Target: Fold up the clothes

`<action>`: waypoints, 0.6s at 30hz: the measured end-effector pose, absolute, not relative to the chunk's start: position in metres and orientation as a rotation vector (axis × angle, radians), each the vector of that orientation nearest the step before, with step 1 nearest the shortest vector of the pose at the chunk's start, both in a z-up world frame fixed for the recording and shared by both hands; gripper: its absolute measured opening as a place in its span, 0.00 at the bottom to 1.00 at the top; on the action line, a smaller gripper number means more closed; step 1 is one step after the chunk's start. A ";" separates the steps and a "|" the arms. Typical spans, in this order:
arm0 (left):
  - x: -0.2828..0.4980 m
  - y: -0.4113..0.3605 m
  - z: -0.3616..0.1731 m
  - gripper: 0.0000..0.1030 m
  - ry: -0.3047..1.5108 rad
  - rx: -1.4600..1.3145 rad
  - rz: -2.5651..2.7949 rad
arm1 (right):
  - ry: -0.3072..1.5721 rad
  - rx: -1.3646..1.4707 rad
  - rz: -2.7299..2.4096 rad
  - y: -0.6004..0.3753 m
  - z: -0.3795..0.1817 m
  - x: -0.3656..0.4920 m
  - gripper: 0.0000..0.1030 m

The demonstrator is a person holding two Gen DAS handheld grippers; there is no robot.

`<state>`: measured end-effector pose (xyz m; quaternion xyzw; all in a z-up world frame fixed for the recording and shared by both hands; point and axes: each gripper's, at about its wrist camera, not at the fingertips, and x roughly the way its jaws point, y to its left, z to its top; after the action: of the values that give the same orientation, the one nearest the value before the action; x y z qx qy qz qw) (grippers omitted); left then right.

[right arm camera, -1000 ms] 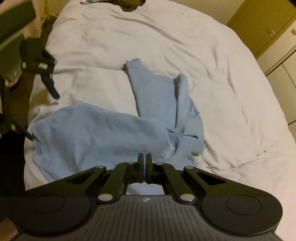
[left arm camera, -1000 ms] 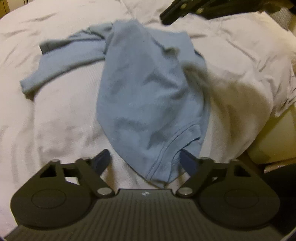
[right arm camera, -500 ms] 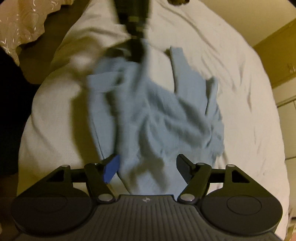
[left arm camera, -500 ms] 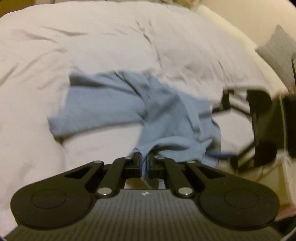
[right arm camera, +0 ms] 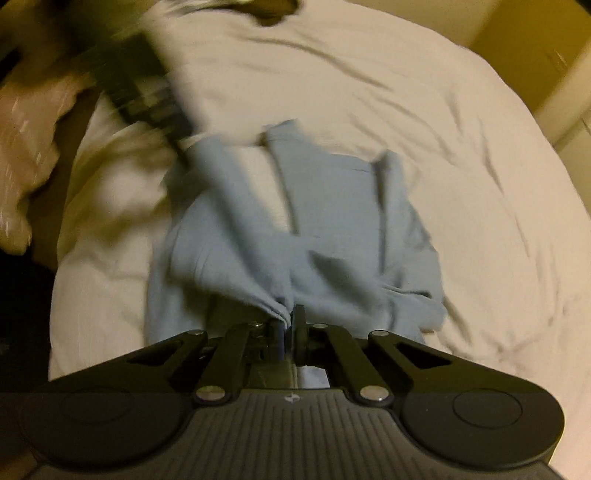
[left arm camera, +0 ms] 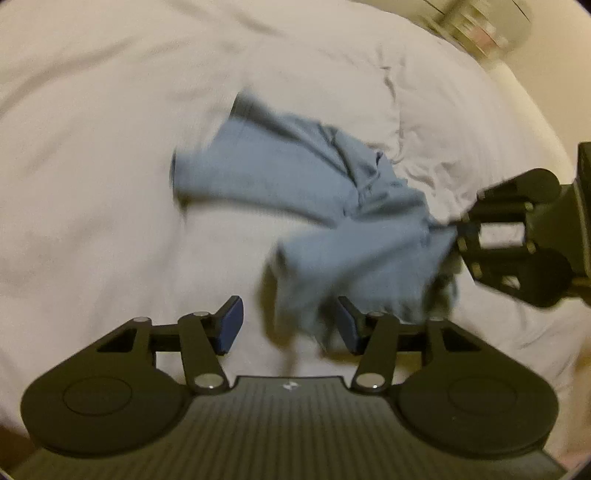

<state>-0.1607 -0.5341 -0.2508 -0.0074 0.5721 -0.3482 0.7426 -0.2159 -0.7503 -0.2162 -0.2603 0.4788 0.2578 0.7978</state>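
A light blue long-sleeved shirt (left arm camera: 332, 206) lies bunched on a white duvet (left arm camera: 110, 147). My left gripper (left arm camera: 290, 326) hovers over the shirt's near end and its jaws are opening. A loose flap of cloth hangs between them by the right pad (left arm camera: 347, 328), not pinched. At the right of the left wrist view, my right gripper (left arm camera: 460, 236) pinches the shirt's edge. In the right wrist view, my right gripper (right arm camera: 288, 326) is shut on a fold of the shirt (right arm camera: 332, 221). The left gripper (right arm camera: 181, 142) is a dark blur over the shirt's far left end.
The duvet (right arm camera: 443, 129) covers the whole bed. A pale patterned cloth (right arm camera: 22, 147) sits off the bed's left edge beside a dark gap. Yellowish cupboard doors (right arm camera: 535, 37) stand at the upper right. A dark item (right arm camera: 273, 9) lies at the bed's far end.
Half a second ago my left gripper was shut on the shirt and it has since let go. My right gripper was open then and has closed on the shirt's near fold. The shirt is more bunched.
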 end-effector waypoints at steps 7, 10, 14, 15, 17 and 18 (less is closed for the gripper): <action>-0.192 -0.544 -0.299 0.58 1.431 -0.343 -0.698 | 1.032 -0.427 0.450 -0.772 -0.204 -0.184 0.00; -0.197 -0.554 -0.324 0.58 1.473 -0.516 -0.646 | 1.041 -0.403 0.431 -0.777 -0.202 -0.183 0.00; -0.191 -0.560 -0.331 0.21 1.471 -0.589 -0.622 | 1.051 -0.393 0.409 -0.781 -0.205 -0.185 0.00; -0.187 -0.559 -0.328 0.00 1.458 -0.580 -0.624 | 1.053 -0.390 0.403 -0.782 -0.206 -0.185 0.00; -0.180 -0.558 -0.321 0.00 1.433 -0.562 -0.629 | 1.041 -0.378 0.374 -0.787 -0.201 -0.184 0.00; -0.176 -0.557 -0.317 0.00 1.419 -0.551 -0.632 | 1.032 -0.371 0.356 -0.789 -0.197 -0.183 0.00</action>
<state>-0.1757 -0.5567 -0.3167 -0.2456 0.6318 -0.2815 0.6792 -0.1834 -0.7893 -0.1968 -0.1752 0.4878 0.1683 0.8385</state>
